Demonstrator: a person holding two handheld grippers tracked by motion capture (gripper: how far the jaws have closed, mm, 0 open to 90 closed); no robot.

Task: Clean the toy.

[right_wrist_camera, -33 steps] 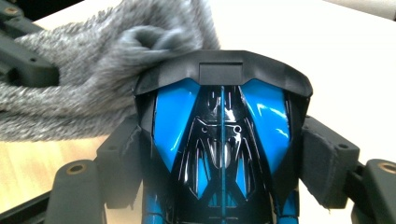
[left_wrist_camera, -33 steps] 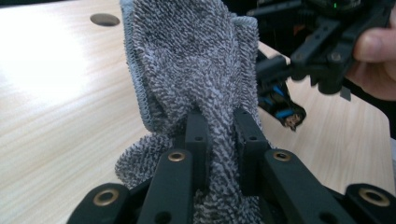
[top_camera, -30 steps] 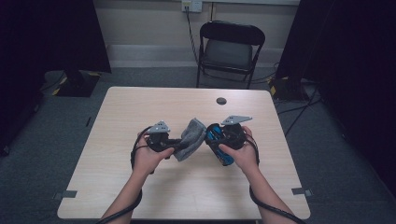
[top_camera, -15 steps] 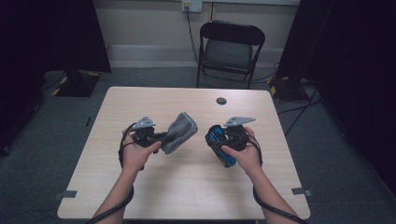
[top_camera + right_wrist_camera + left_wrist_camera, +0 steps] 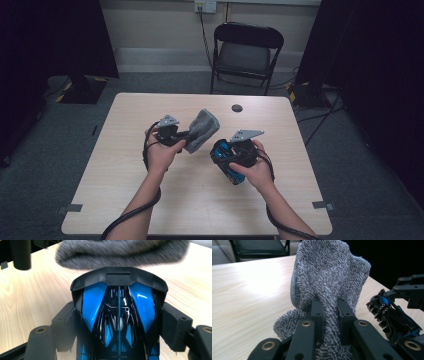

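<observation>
A grey terry cloth [image 5: 201, 130] is clamped between the fingers [image 5: 317, 312] of the left gripper [image 5: 187, 136] and is held above the tabletop [image 5: 125, 200], left of centre in the high view. In the left gripper view the cloth [image 5: 329, 277] is seen bunched between the two black fingers, rising past them in a loose fold, with the pads pressed into the pile on both sides.

A blue and black toy car [image 5: 227, 160] is gripped by the right gripper [image 5: 225, 157], just right of the cloth and apart from it. In the right gripper view the car [image 5: 118, 315] is seen lengthwise, with one finger [image 5: 175, 330] set against each flank of the body. The cloth [image 5: 120, 252] is seen blurred beyond the car's far end.

Both things are held clear of the tabletop. A small dark round object [image 5: 237, 108] lies on the tabletop near the far edge. A black folding chair [image 5: 245, 55] stands behind the tabletop.
</observation>
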